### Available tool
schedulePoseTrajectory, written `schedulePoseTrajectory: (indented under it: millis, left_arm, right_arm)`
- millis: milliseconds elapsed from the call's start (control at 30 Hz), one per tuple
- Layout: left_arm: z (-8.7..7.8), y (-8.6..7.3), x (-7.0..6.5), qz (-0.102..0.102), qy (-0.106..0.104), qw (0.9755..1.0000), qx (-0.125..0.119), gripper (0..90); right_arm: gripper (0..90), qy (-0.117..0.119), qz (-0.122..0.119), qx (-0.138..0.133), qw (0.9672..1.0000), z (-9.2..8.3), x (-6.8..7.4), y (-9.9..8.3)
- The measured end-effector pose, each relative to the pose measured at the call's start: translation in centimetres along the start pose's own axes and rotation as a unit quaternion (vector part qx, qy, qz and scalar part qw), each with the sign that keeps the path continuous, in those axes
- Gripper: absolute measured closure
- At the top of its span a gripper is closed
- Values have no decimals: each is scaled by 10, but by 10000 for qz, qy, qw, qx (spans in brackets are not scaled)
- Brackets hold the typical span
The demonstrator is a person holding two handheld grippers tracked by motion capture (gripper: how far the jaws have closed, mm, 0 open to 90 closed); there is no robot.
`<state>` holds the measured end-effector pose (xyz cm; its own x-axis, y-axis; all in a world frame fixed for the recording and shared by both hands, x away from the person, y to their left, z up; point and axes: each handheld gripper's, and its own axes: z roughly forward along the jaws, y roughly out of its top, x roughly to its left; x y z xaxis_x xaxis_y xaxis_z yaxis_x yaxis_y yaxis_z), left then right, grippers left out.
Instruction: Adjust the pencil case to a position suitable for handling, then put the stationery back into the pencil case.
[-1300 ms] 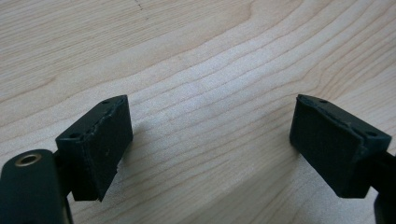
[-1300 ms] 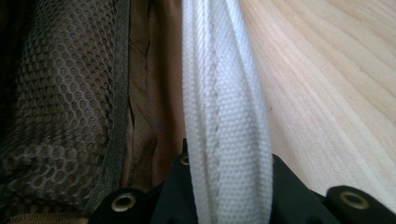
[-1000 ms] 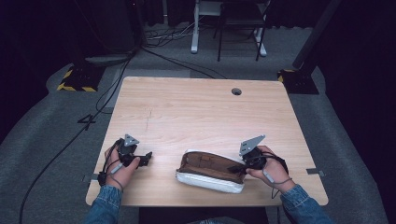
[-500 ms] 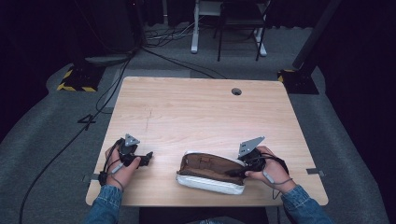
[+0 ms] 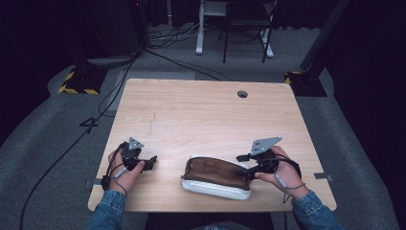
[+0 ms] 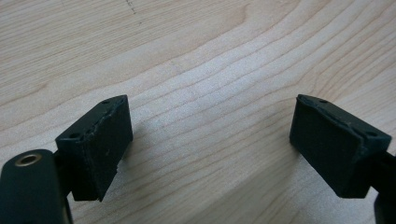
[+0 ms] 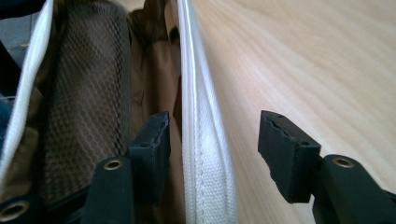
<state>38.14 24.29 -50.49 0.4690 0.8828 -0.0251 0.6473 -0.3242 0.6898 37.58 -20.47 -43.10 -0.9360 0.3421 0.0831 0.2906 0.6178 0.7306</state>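
Near the bottom centre of the high view, an open pouch (image 5: 215, 178) with a white shell and brown lining lay on the wooden counter (image 5: 201, 115), close to the near edge and so within easy reach of both hands. The right tool (image 5: 249, 168) sat at the pouch's right end. In the right gripper view its jaws stood apart astride the white zippered rim (image 7: 198, 140), one jaw inside against the brown mesh lining (image 7: 84, 107) and the other outside over bare wood. That placement looked meant for pinching the rim, though the jaws had not yet closed on it. The left tool (image 5: 152, 161) rested at the lower left of the high view, apart from the pouch. Its jaws were spread wide over empty wood, holding nothing, probably kept free to steady or open the pouch.
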Motion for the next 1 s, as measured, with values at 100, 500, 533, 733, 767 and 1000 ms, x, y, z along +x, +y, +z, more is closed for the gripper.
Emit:
schedulePoseTrajectory:
  millis: [100, 500, 533, 733, 767, 1000]
  left_arm:
    - [0, 0, 0, -1, -5, 10000, -1, 133]
    - [1, 1, 0, 14, 7, 10000, -14, 132]
    - [1, 1, -1, 15, 5, 10000, -10, 132]
    - [2, 2, -1, -13, -29, 10000, -19, 132]
    - [2, 2, -1, -5, -27, 10000, -17, 132]
    - [4, 3, -2, 48, -36, 10000, -25, 132]
  right_arm:
    - [441, -67, 10, -91, 9999, -7, 2, 4]
    - [402, -620, 175, -391, 9972, -37, 0, 9]
    - [402, -731, 222, -414, 9962, -41, -2, 7]
    - [403, -972, 387, -467, 9934, -52, -9, 3]
    - [403, -1049, 409, -461, 9926, -55, -11, 2]
    - [400, -1444, 727, -316, 9863, -63, -24, -11]
